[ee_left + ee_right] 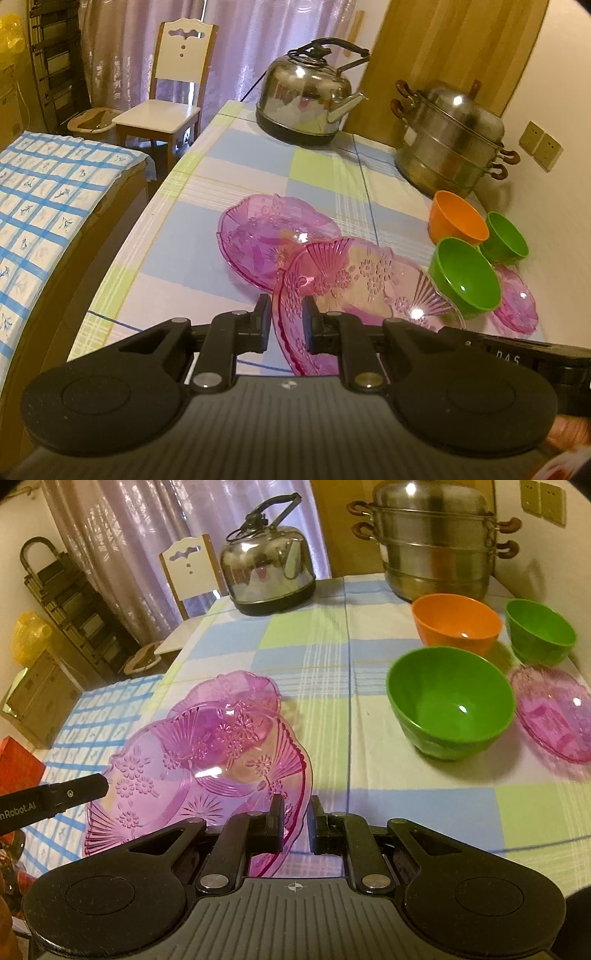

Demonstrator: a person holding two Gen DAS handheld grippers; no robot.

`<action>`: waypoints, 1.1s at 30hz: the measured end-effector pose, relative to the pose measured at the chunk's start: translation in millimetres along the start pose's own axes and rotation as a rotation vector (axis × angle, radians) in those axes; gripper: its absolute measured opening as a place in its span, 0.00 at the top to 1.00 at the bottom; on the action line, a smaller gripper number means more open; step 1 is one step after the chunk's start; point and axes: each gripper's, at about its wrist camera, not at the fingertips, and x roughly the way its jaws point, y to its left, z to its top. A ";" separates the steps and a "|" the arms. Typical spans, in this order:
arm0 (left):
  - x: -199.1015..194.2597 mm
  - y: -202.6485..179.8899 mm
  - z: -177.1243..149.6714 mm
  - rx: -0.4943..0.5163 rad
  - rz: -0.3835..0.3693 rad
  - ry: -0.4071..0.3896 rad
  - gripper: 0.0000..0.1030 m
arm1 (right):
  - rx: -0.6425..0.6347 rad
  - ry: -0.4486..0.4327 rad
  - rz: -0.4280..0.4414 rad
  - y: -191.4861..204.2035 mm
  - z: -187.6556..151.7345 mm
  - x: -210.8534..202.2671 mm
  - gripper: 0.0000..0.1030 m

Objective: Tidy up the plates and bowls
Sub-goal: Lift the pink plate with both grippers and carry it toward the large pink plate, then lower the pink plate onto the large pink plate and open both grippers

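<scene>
My left gripper (286,321) and right gripper (296,821) both have their jaws pinching the pink plate (192,771), left of the green bowl (450,701) on the tabletop (369,775).

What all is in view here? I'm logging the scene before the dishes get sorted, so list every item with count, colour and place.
held plate: one, clear pink, raised over the table's near left part, gripped at both rims
other plates: two, clear pink; one on the table beyond the held one, one at the right edge
green bowls: two; large mid-right, small beyond it
orange bowl: one, beside the small green bowl
kettle: one, steel, far end
steamer pot: one, steel, far right
table: one, checked cloth
chair: one, white, beyond the table
left tool: shut on the plate's rim
right tool: shut on the opposite rim
</scene>
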 end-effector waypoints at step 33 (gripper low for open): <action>149.8 61.5 71.6 0.049 0.041 0.046 0.85 | -0.111 0.050 -0.041 35.8 76.7 151.7 0.88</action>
